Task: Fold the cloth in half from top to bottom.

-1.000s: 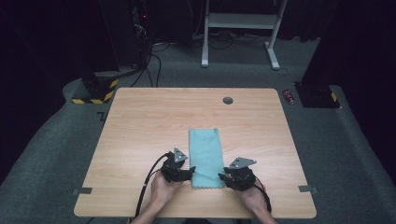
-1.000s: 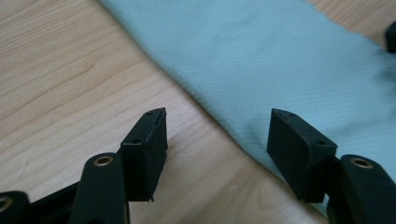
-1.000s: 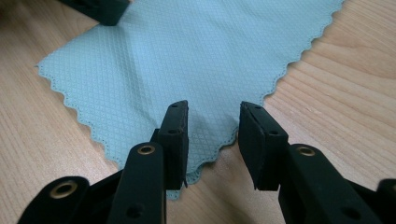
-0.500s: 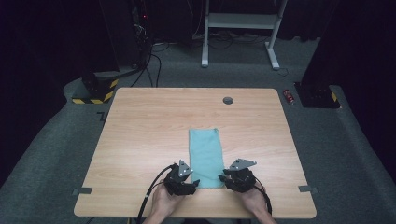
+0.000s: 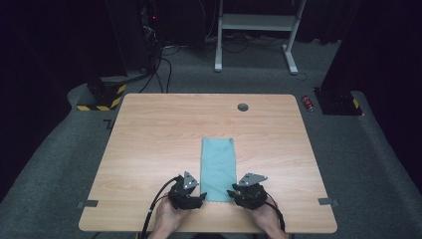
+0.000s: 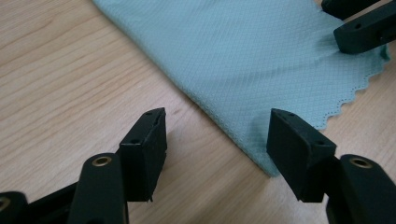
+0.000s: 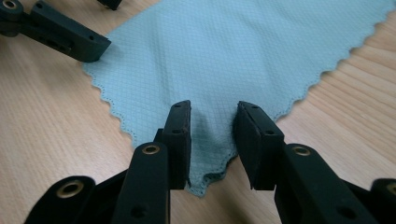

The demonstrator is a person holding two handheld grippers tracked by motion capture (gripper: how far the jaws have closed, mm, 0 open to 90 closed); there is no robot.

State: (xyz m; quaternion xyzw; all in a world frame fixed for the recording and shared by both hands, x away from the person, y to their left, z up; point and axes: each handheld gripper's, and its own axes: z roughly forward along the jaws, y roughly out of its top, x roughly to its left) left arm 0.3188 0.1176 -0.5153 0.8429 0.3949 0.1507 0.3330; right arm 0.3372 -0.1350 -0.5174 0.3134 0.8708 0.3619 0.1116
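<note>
The teal waffle-weave cloth (image 5: 217, 168), scallop-edged, lay flat on the wooden table (image 5: 149, 144) near its front edge. The right gripper (image 7: 212, 116) straddled its near corner, jaws parted, cloth bunched between; the left gripper (image 6: 217, 126) gaped wide, having shifted nearer its corner than a second before.

A wooden table (image 5: 149, 144) with a grommet (image 5: 243, 107); a red can (image 5: 308, 103) lies on grey carpet (image 5: 378, 164).

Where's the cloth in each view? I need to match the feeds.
High view: cloth, near centre, between both grippers.
Left gripper view: top right, its corner at the right jaw.
Right gripper view: top centre, its corner between the jaws.
Shared landmark: the scalloped near edge.
</note>
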